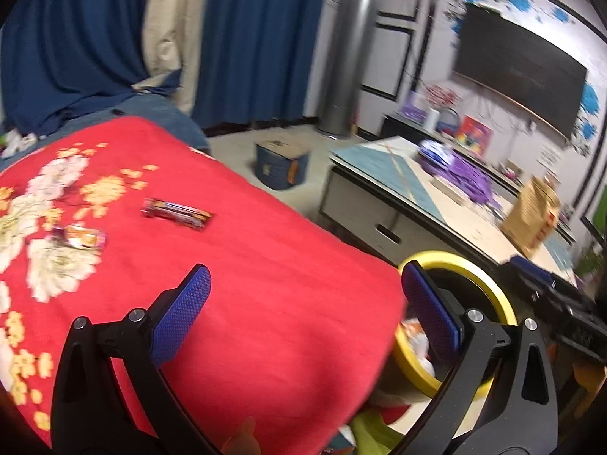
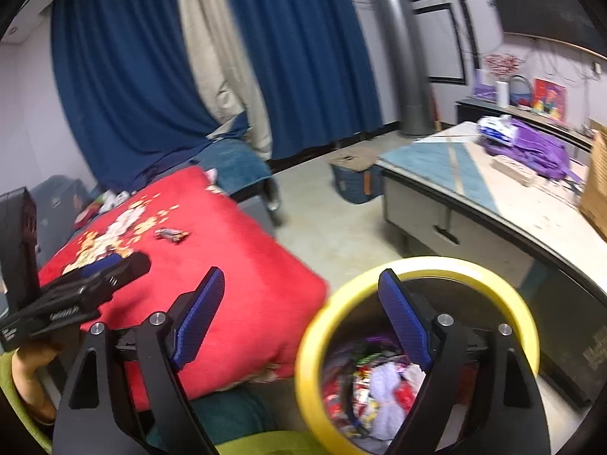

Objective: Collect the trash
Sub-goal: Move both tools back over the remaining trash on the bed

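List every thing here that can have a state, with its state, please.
left gripper: open, holds nothing.
right gripper: open, holds nothing.
yellow-rimmed bin: open on top, trash inside.
long wrapper: lying flat on the red blanket.
small wrapper: crumpled, on the blanket.
table drawer: shut.
television: off.

Wrappers [image 1: 176,213] on blanket [image 1: 265,284], bin [image 2: 417,341] right.

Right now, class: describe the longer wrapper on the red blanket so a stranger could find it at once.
Find the red flowered blanket. On its plain red part lies a long, flat, dark wrapper. The shorter, crumpled orange wrapper nearby sits against the white flowers.
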`<state>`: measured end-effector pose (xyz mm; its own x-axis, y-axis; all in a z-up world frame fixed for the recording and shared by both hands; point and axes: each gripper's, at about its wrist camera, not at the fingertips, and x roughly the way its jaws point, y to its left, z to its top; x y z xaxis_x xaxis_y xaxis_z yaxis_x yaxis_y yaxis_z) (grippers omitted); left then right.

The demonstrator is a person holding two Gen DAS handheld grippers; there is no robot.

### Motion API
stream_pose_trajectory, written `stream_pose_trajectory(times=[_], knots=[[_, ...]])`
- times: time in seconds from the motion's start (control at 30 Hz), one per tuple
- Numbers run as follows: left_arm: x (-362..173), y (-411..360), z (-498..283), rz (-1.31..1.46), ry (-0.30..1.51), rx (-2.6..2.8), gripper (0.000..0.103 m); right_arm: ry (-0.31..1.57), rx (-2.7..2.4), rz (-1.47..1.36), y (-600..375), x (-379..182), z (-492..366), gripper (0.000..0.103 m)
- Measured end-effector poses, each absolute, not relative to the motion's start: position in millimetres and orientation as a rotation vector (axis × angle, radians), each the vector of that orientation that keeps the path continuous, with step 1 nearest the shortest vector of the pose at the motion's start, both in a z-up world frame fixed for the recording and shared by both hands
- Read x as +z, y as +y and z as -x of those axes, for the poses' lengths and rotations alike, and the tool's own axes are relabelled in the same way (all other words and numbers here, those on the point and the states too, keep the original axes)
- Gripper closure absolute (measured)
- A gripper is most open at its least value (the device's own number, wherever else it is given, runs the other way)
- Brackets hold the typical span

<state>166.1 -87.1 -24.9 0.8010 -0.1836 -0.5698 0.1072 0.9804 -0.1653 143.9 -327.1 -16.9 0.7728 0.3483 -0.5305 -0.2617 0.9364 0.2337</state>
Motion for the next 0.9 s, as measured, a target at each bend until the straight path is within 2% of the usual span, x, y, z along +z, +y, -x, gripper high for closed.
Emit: stream_pose_trajectory(times=[0.53, 0.67, 0.9], knots=[[-22, 51, -171, 0.353, 0.615, 0.129, 0.011, 0.693, 0.565, 0.035, -183, -22, -220, 0.023], [-29, 85, -175, 0.437, 0.622, 0.169, 0.011, 0.708, 0.628, 0.131, -142, -26, -243, 0.027], [-49, 125, -181, 0.573, 0.655, 0.193, 0.026, 0.788, 0.691, 0.267, -76, -49, -284, 0.034]])
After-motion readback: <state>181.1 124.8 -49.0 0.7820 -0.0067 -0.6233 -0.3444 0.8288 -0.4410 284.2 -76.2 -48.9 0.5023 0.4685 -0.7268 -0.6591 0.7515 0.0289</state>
